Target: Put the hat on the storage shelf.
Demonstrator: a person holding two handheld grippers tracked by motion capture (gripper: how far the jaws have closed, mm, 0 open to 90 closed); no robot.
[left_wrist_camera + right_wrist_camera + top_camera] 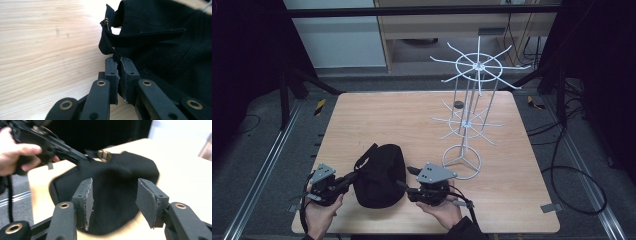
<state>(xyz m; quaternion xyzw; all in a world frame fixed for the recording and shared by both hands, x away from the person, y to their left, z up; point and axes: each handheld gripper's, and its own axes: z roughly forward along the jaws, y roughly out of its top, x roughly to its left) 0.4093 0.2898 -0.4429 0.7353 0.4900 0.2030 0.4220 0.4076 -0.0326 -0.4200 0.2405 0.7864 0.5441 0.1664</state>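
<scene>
Light wooden table (377, 115) in front of me, dark curtains on both sides and grey floor with rails and cables all around. Sitting near my edge of the table is a black cap (379, 175) (soft fabric, with a strap (150, 35) and a small brass buckle (106, 22) at the back). My left gripper (349, 178) is at the cap's left side and its jaws are squeezed together on a bit of the black fabric right below the strap, in the left gripper view you can see the cloth pinched between the two pads with basically no gap. My right gripper (403, 184) sits just beside the cap's right side, low over the table, and its jaws are spread wide with nothing between them; in the right gripper view (113, 202) the cap lies right ahead of the pads, and my other hand (15, 152) with its gripper shows on the far side, a bit blurry. Further back to the right stands a white wire display rack (472, 100), upright, with two tiers of hooks and a round base, well apart from the cap. There's also a small dark round thing (458, 104) on the table behind it, can't tell what it is.
</scene>
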